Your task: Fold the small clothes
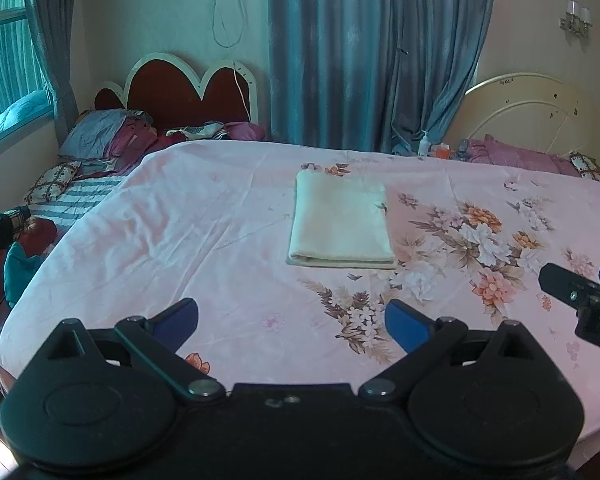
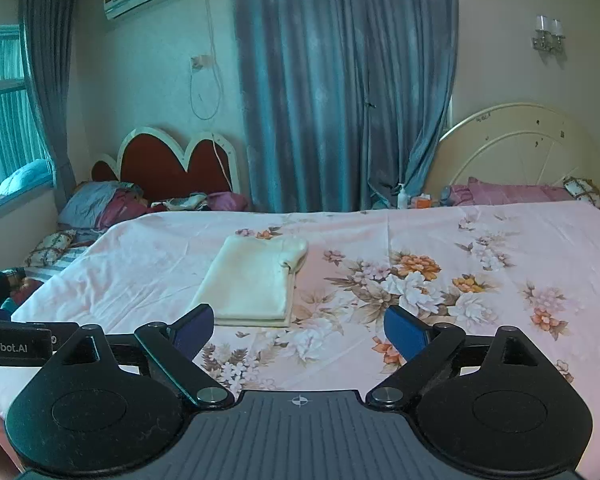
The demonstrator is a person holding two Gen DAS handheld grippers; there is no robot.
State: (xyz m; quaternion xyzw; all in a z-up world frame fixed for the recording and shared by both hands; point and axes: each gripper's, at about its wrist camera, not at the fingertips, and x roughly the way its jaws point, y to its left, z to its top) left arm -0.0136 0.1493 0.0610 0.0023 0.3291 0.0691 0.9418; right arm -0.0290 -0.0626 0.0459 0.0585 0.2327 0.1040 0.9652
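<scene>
A cream garment (image 1: pixel 341 222) lies folded into a neat rectangle on the pink flowered sheet (image 1: pixel 204 240), out ahead of both grippers. My left gripper (image 1: pixel 292 322) hangs above the sheet, short of the garment, jaws wide apart and nothing between them. In the right wrist view the same folded garment (image 2: pixel 256 280) lies just beyond and left of my right gripper (image 2: pixel 298 330), which is open and empty too. The right gripper's black body (image 1: pixel 580 300) pokes in at the right edge of the left wrist view.
The bed (image 2: pixel 500 240) stretches wide to the right. Pillows and a heap of bedding (image 1: pixel 112 136) lie by a red headboard at the far left. A bottle (image 1: pixel 423 144) and small items stand at the far edge by the blue curtain (image 1: pixel 360 52).
</scene>
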